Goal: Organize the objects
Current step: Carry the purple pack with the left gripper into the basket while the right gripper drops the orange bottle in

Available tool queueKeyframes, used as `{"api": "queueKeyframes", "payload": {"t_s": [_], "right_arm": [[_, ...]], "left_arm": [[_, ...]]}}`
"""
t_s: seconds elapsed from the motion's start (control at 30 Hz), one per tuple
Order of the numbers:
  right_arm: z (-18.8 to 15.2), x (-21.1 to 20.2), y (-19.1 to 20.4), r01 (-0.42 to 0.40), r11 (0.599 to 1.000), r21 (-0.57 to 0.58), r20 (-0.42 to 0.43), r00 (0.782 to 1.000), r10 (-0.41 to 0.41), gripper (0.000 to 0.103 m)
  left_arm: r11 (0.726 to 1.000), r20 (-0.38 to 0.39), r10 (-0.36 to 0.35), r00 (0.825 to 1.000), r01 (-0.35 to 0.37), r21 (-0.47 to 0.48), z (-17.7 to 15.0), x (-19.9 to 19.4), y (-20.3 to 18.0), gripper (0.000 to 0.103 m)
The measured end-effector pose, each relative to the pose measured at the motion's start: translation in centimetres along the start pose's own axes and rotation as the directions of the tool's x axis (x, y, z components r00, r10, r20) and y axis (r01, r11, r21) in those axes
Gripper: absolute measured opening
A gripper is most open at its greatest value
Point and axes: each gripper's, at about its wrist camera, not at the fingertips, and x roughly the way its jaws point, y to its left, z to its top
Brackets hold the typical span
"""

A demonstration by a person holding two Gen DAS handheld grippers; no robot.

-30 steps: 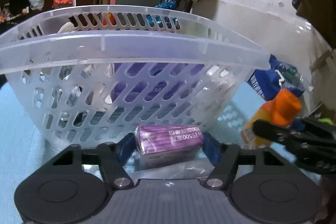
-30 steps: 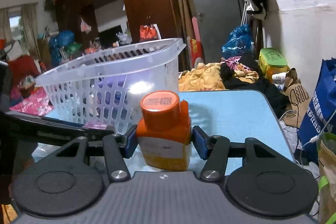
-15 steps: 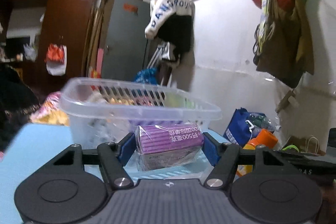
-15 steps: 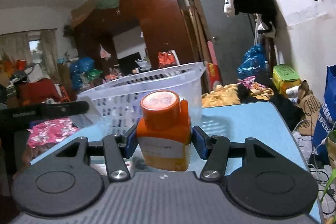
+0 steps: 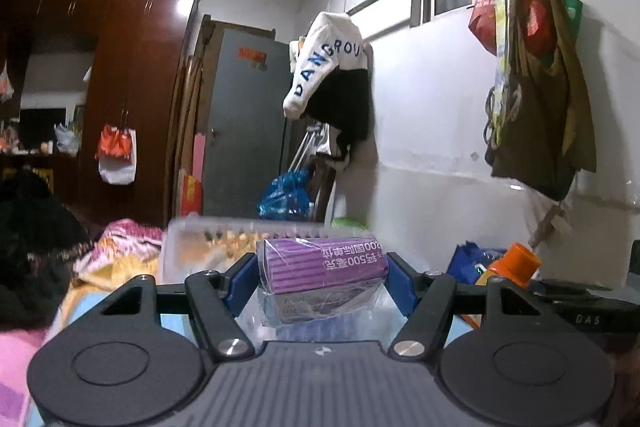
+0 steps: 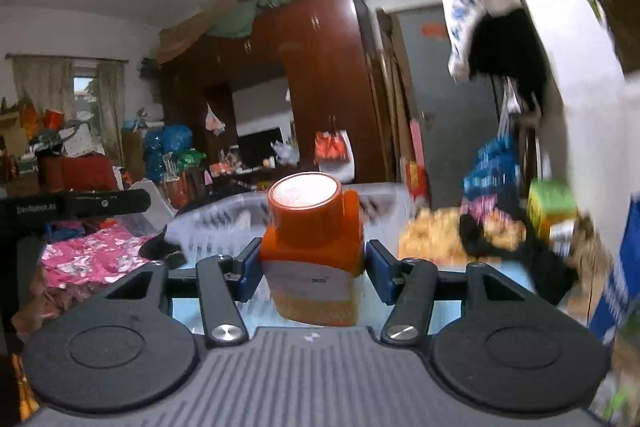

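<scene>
You are holding the left gripper point(image 5: 322, 277) nearly level, its blue pads clamped on the two ends of a purple ribbed packet wrapped in clear crinkly film point(image 5: 322, 263), which is lying crosswise between them with its printed side facing up. Gripping it end to end is keeping the soft wrapper from sagging, and carrying it this high looks meant to clear the rim of the translucent white plastic basket with slotted walls point(image 5: 240, 227), which is sitting just beyond the packet on the light blue tabletop point(image 5: 172, 321). That rim is the one thing standing between the packet and the basket's inside, so you are probably needing a little more forward travel before any release.

To the right, the right gripper point(image 6: 312, 269) is squeezing a squat orange plastic bottle with a broad orange screw cap and a pale label point(image 6: 314, 259) by its flat sides, keeping it upright so the cap is pointing up. The same basket point(image 6: 224, 223) is lying ahead and slightly left of this bottle, blurred. The left gripper's black arm point(image 6: 76, 205) is reaching across the left edge of that view at about the height of the rim, so the two tools may be crowding each other over the opening. Piled clothes point(image 6: 440, 231) are lying past the table's far edge, well clear.
</scene>
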Motion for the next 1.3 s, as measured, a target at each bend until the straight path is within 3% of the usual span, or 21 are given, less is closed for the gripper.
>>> {"api": "queueKeyframes", "payload": {"t_s": [0.13, 0.33, 0.47, 0.6, 0.97, 1.03, 1.1, 1.17, 1.3], "right_arm": [[2.9, 3.5, -0.1, 0.04, 0.999, -0.009, -0.004, 0.999, -0.04, 0.058], [4.8, 9.7, -0.9, 0.057, 0.998, -0.008, -0.162, 0.985, -0.057, 0.058], [4.3, 13.3, -1.0, 0.116, 0.99, -0.082, -0.301, 0.944, -0.135, 0.058], [3.7, 13.9, -1.0, 0.111, 0.99, -0.084, -0.36, 0.923, -0.134, 0.058], [4.0, 16.2, -1.8, 0.153, 0.987, -0.057, -0.433, 0.887, -0.162, 0.058], [4.0, 16.2, -2.4, 0.158, 0.987, -0.029, -0.436, 0.886, -0.155, 0.059], [4.3, 16.2, -2.6, 0.169, 0.985, -0.032, -0.417, 0.893, -0.166, 0.068], [4.7, 15.2, -2.7, 0.176, 0.984, -0.008, -0.372, 0.913, -0.167, 0.092], [5.4, 12.7, -2.1, 0.166, 0.986, -0.016, -0.287, 0.944, -0.164, 0.099]], "left_arm": [[1.0, -0.005, 0.018, 1.0, -0.018, -0.013, 3.6, 2.5, 0.2, 0.071], [0.995, -0.115, 0.094, 0.989, -0.097, -0.02, 5.8, 7.7, 1.2, 0.071], [0.989, -0.239, 0.136, 0.961, -0.147, -0.027, 5.5, 11.0, 2.7, 0.071], [0.986, -0.301, 0.156, 0.941, -0.165, -0.004, 4.2, 11.9, 4.0, 0.071], [0.987, -0.346, 0.147, 0.927, -0.162, -0.014, 3.3, 12.3, 5.4, 0.071], [0.987, -0.344, 0.139, 0.929, -0.16, -0.032, 3.1, 12.4, 5.8, 0.071], [0.987, -0.34, 0.13, 0.931, -0.153, -0.043, 2.8, 12.6, 6.0, 0.072], [0.986, -0.332, 0.133, 0.934, -0.159, -0.05, 2.7, 12.5, 6.0, 0.086], [0.982, -0.269, 0.173, 0.947, -0.186, -0.025, 2.5, 11.4, 5.8, 0.09]]}}
